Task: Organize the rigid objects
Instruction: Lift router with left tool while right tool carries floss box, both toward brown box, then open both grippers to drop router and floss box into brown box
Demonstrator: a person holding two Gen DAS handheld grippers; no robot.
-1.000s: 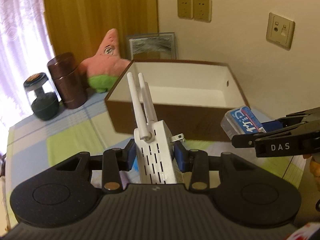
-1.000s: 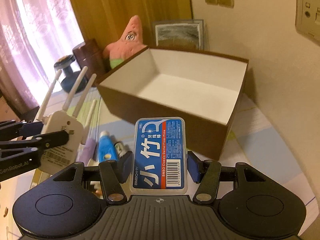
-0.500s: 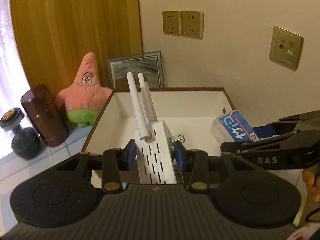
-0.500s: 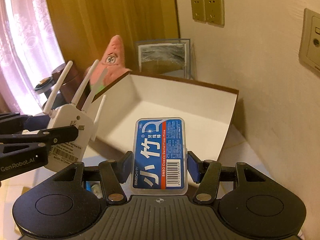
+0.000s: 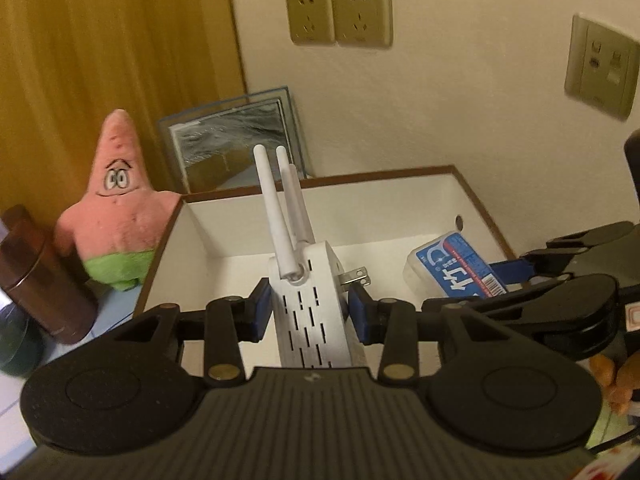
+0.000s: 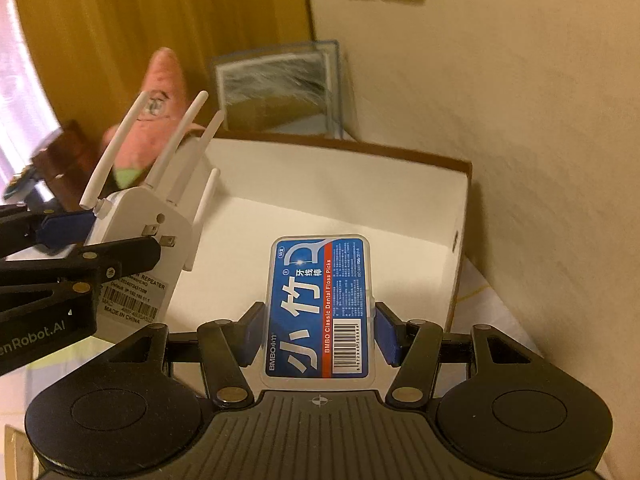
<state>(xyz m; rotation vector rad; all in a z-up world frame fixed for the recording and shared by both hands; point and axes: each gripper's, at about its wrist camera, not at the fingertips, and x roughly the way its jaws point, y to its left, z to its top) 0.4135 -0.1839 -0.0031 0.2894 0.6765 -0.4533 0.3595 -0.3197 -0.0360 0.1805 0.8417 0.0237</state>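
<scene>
My left gripper [image 5: 310, 308] is shut on a white wifi repeater [image 5: 310, 316] with upright antennas, held over the near left part of the open brown box [image 5: 384, 174] with a white inside. My right gripper [image 6: 320, 334] is shut on a blue dental floss pick box [image 6: 320, 304], held over the box's [image 6: 460, 208] right part. The repeater [image 6: 140, 248] and left gripper [image 6: 92, 248] show at the left of the right wrist view. The floss box [image 5: 456, 264] and right gripper [image 5: 520, 280] show at the right of the left wrist view.
A pink starfish plush [image 5: 116, 196] and a brown canister [image 5: 40, 280] stand left of the box. A framed picture [image 5: 236, 140] leans on the wall behind it. Wall sockets [image 5: 340, 14] are above. The wall is close on the right.
Both grippers moved forward and over the box with their objects. The box interior now lies directly below them.
</scene>
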